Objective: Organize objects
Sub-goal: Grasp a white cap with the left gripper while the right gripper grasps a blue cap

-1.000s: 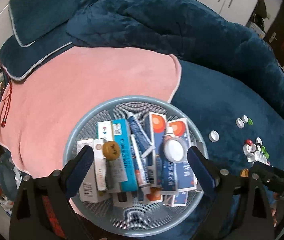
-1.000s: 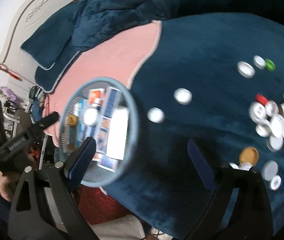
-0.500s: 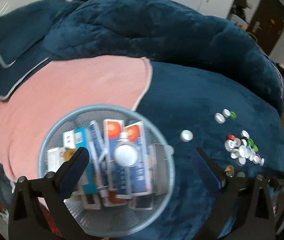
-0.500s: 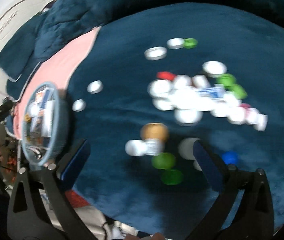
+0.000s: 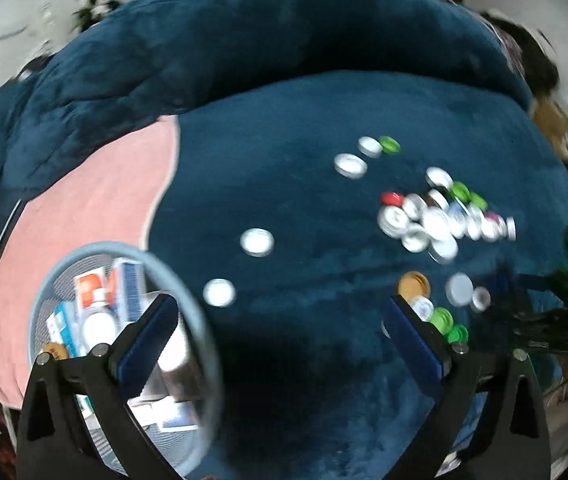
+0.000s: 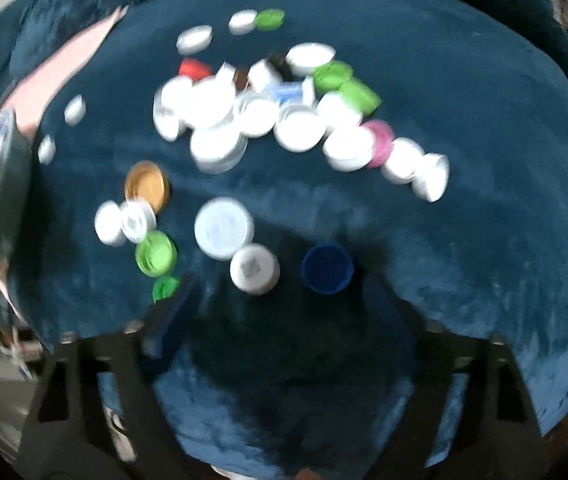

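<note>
A grey mesh basket (image 5: 199, 322) full of medicine boxes and tubes stands on the bed at the lower left of the left wrist view; its edge shows at the far left of the right wrist view (image 6: 15, 168). Many loose bottle caps, mostly white with green, red, pink, gold and blue ones, lie in a pile (image 5: 432, 220) (image 6: 267, 112) on the dark blue blanket. My left gripper (image 5: 279, 320) is open and empty above the blanket, right of the basket. My right gripper (image 6: 271, 300) is open and empty just short of a white cap (image 6: 254, 269) and a blue cap (image 6: 326, 267).
A pink towel (image 5: 95, 204) lies under and behind the basket. Two single white caps (image 5: 257, 242) (image 5: 219, 292) lie between basket and pile. Bunched blue bedding (image 5: 243, 40) rises at the back. The other gripper (image 5: 564, 300) shows at the right edge.
Both grippers have swung right, away from the basket and toward the cap pile. The right gripper has come much closer to the caps. Both stayed open.
</note>
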Available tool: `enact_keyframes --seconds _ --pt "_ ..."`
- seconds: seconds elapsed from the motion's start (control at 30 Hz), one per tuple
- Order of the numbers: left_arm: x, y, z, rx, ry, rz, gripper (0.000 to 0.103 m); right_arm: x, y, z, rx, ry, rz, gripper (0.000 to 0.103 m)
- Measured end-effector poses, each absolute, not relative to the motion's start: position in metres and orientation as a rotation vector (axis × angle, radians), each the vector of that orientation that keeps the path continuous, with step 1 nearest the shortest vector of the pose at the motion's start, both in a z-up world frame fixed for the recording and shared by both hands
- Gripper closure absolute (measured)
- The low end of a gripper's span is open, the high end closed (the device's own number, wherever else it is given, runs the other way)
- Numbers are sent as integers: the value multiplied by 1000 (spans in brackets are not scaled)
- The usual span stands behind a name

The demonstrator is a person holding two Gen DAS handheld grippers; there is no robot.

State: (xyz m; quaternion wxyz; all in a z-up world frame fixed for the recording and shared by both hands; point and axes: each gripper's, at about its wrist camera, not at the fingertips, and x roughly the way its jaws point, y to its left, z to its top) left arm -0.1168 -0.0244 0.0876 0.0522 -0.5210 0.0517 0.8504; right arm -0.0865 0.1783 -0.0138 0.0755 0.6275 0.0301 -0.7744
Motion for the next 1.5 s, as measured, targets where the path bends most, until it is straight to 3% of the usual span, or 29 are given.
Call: enact_keyframes --seconds 0.2,0.23,0.27,0.33,0.4,0.6,0.9,0.93,1.0,1.07,1.23,1.37,1.43,1.47,1.5 --pt "-117 10 66 -1610 264 2504 1 -88 165 -33 1840 228 -2279 43" --pt "-117 13 62 -1615 271 2494 1 -89 163 -35 1835 241 -2271 50" --pt "-117 16 58 -1621 274 2481 1 -90 162 -37 1832 256 -2265 64" --pt "-118 22 50 -1633 273 2455 1 -90 166 -34 1817 236 -2280 67" --pt "-117 28 42 -1645 285 2419 1 -89 174 -26 1803 177 -2292 85" --pt "-113 46 9 -1692 345 2315 2 -79 203 -11 1783 4 -2307 85" --pt "-111 52 -35 -1742 230 2288 2 -71 203 -11 1770 71 -2331 80" --pt "-111 52 -40 -1742 211 2285 2 -71 203 -12 1771 68 -2328 74" --pt "-110 55 -47 -1732 195 2280 6 -72 202 -13 1772 51 -2328 35" --pt "-109 58 -52 -1704 180 2292 10 -70 203 -11 1741 33 -2343 25" --pt "-111 61 -55 -1642 132 2320 18 -73 202 -13 1736 29 -2350 25" --pt "-111 63 -53 -1598 111 2333 46 -77 200 -21 1740 40 -2352 26" --pt "-110 64 -52 -1591 116 2324 54 -81 196 -26 1735 65 -2343 27" --pt "-109 65 -51 -1590 116 2319 58 -82 194 -27 1730 73 -2339 30" --pt "-111 65 -51 -1589 117 2316 61 -83 192 -30 1730 87 -2326 45"
